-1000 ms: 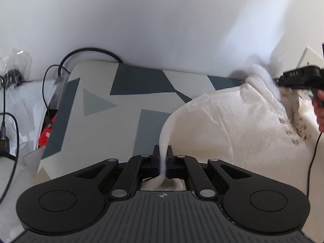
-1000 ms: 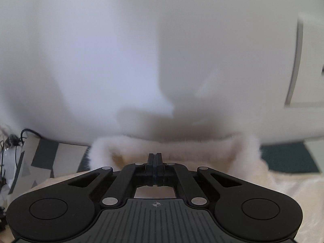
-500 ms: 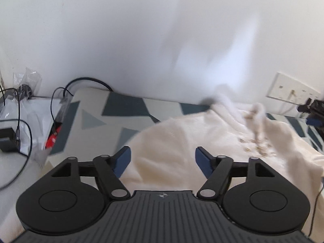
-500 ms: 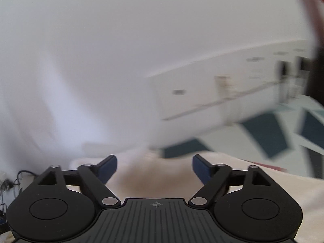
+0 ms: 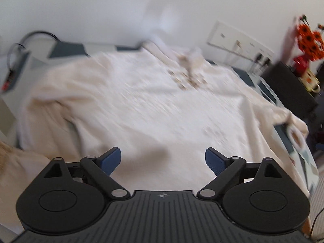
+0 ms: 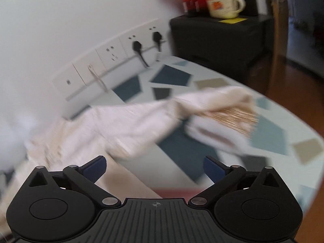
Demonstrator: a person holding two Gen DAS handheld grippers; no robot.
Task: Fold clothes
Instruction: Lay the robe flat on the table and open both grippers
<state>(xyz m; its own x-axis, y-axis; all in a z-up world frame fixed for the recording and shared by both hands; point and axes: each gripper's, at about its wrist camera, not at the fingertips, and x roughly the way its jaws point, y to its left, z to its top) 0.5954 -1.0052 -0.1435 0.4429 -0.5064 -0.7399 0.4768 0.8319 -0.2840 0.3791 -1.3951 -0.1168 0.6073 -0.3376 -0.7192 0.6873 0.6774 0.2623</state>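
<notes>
Left wrist view: the left claw hangs over a cream garment that lies spread across most of the tabletop, from its back edge by the wall toward the near side. Its jaws are opening, the blue pads wide apart with only cloth below them, none pinched. A patch of small brownish decoration sits on the garment near the back edge, too blurred to make out. One sleeve trails off toward the tabletop's right edge.

Right wrist view: the right claw also has its jaws opening, its blue pads spread with nothing clamped between them. This view shows the sleeve up close, lying bunched over the patterned tabletop near its right edge, the rest of the garment running off left.

No writing is legible in either view. A cream mug with a coloured picture on its side stands on a black cabinet past the tabletop's far right corner; its contents cannot be seen. Next to it is a dark jar with a red lid. The right view shows two black plugs in the wall sockets; the left view alone shows orange flowers and black cables at the back left corner.
</notes>
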